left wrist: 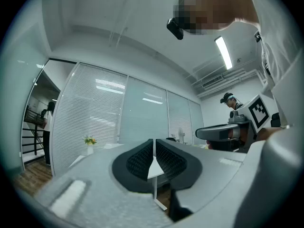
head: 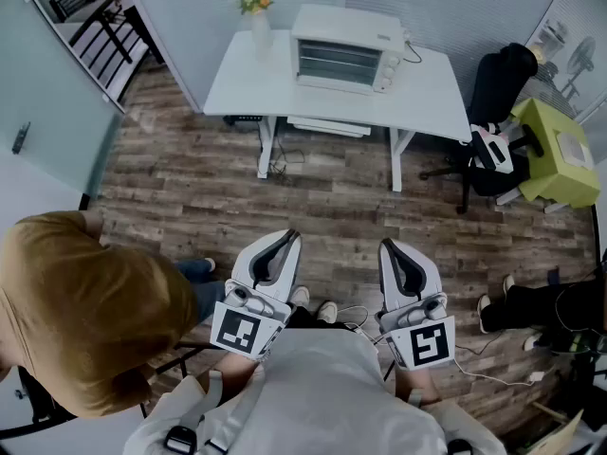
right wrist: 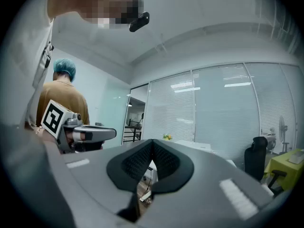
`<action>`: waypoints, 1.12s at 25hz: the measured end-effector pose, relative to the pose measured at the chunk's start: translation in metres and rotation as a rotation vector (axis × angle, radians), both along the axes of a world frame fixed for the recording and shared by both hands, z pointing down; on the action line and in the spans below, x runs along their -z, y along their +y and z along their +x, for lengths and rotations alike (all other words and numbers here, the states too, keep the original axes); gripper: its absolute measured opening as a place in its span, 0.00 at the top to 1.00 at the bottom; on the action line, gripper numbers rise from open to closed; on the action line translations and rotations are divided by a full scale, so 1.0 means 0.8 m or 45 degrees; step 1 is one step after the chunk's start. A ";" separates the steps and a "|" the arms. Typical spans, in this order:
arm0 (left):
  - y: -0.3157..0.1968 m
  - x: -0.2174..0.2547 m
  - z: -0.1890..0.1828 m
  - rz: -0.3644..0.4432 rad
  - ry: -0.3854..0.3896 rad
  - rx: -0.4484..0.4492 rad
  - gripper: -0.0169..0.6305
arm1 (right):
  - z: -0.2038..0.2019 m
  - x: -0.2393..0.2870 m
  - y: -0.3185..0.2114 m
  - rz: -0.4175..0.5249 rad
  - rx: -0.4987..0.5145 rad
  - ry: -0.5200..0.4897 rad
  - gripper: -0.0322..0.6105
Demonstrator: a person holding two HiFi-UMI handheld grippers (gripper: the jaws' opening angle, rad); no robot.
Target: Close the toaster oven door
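A white toaster oven (head: 343, 50) stands on a white table (head: 432, 98) at the far side of the room; from here I cannot tell how its glass door stands. Both grippers are held close to my body, well short of the table. The left gripper (head: 288, 238) has its jaws pressed together with nothing between them, and so does the right gripper (head: 387, 246). In the left gripper view the left gripper (left wrist: 154, 145) points at the table edge and a flower vase (left wrist: 90, 143). The right gripper (right wrist: 152, 145) also shows black pads touching.
A vase of flowers (head: 258, 17) stands at the table's left end. A black office chair (head: 498, 88) and a yellow-green cabinet (head: 555, 150) are to the right. A person in a mustard shirt (head: 85, 301) stands close on my left. Wooden floor lies between me and the table.
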State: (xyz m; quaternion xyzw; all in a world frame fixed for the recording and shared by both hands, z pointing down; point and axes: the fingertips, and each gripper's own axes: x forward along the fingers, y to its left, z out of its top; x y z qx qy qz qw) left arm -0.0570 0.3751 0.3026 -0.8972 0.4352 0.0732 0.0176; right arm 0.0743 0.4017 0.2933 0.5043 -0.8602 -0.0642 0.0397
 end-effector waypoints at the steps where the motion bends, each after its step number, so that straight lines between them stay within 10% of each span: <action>1: -0.002 -0.001 -0.002 -0.010 -0.005 -0.003 0.94 | -0.002 0.001 -0.002 0.004 0.000 -0.005 0.94; 28: -0.127 -0.017 -0.058 -0.048 -0.023 -0.066 0.94 | -0.050 -0.010 -0.128 -0.009 -0.050 -0.043 0.94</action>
